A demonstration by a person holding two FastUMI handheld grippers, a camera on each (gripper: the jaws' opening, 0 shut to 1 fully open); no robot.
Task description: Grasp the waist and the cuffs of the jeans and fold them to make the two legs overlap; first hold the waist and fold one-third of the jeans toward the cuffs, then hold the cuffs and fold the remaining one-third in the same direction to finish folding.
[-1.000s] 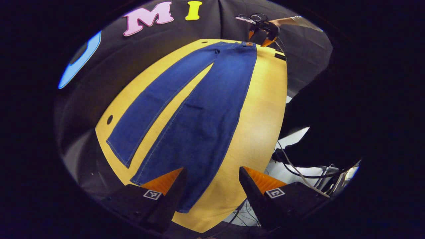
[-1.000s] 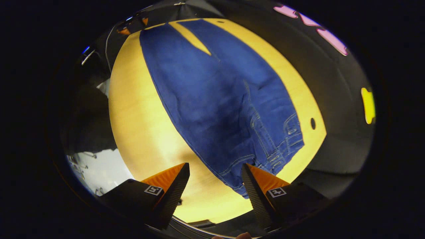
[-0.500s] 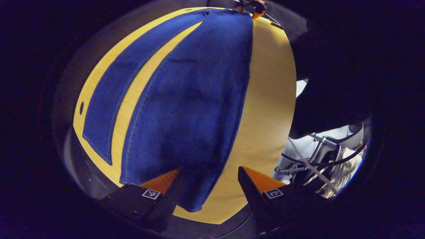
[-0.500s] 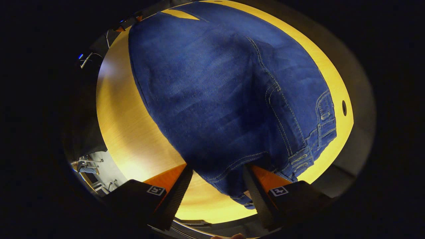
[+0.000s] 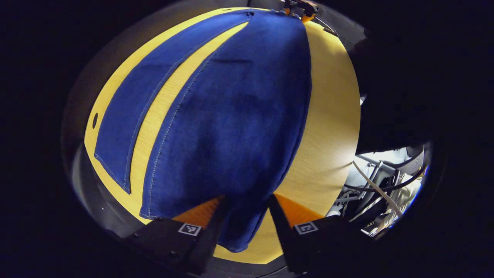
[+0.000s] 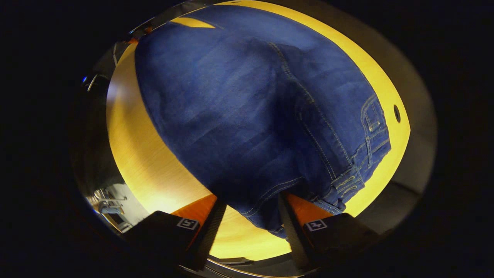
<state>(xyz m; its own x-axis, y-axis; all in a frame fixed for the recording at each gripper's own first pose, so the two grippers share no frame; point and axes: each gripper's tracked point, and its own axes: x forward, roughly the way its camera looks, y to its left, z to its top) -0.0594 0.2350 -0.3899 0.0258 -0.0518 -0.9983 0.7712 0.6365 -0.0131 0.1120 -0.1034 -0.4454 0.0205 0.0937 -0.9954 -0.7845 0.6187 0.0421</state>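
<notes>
The jeans (image 5: 231, 116) are lying flat on the bench (image 5: 328, 127), with the left tool (image 5: 243, 216) straddling a cuff and the right tool (image 6: 249, 216) straddling the waist, both looking partly open, not clamped.

We take this for a recording booth in a lab rather than a home; a bare, pale wooden table (image 5: 328, 127) with small round holes (image 5: 94, 120) near its edge stands against dark cloth; in the left gripper view, beyond the table's side, we see loose cables (image 5: 376, 185) and metal frame parts (image 5: 380, 170) over a light floor; the right gripper view shows similar metal stands (image 6: 108, 200) past the table edge.
</notes>
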